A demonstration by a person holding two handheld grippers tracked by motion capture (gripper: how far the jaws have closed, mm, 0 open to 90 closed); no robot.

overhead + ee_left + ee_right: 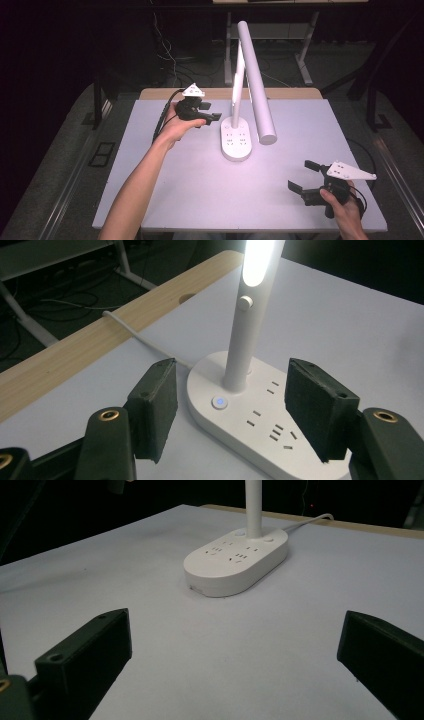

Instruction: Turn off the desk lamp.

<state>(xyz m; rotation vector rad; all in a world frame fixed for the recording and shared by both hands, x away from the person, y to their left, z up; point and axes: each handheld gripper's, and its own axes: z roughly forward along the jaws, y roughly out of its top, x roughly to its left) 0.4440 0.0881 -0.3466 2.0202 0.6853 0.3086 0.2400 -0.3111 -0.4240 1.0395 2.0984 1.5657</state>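
The desk lamp [236, 135] stands on the counter [200, 185], its socket base near the counter's middle, toward the far edge. Its post rises from the far end of the base, and the lamp head reaches out from the top of the post above the base's right side. The lamp cord [135, 332] runs from the base's far end across the counter to the far edge. The left gripper [212, 117] hovers just left of the base, at its far end. The right gripper [302, 175] sits right of the base and nearer the front edge, well apart from it.
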